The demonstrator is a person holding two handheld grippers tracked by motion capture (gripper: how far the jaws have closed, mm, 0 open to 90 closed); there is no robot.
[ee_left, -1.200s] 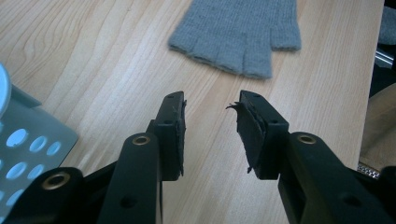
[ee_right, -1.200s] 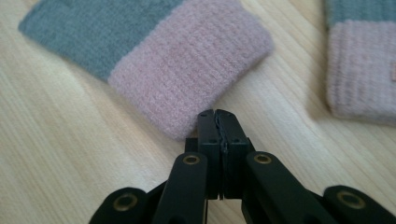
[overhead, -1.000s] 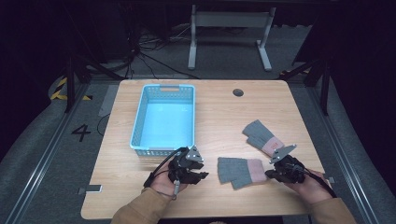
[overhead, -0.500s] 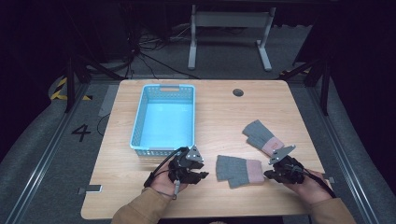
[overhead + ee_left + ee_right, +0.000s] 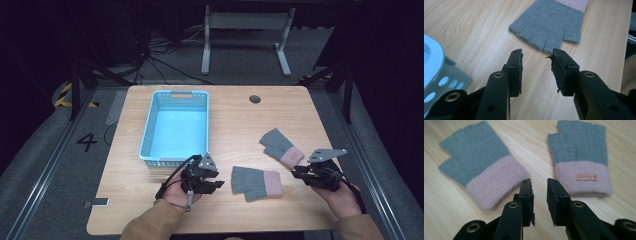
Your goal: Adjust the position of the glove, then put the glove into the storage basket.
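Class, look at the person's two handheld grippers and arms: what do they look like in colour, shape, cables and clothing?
Both the left gripper and the right gripper are black, each with two flat jaws showing brass-coloured rivets. A grey three-cornered plate tops each one, and a black cable loops from the left. The sleeves are tan.

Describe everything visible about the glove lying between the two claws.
The near glove is a fingerless knit piece, grey over the hand with a pale pink cuff, soft and slightly fuzzy. It lies flat on the wooden table, cuff toward the right claw, short finger stubs and thumb toward the left claw. Nothing grips it: both claws stand open just short of its edges. Its twin lies apart, farther back.
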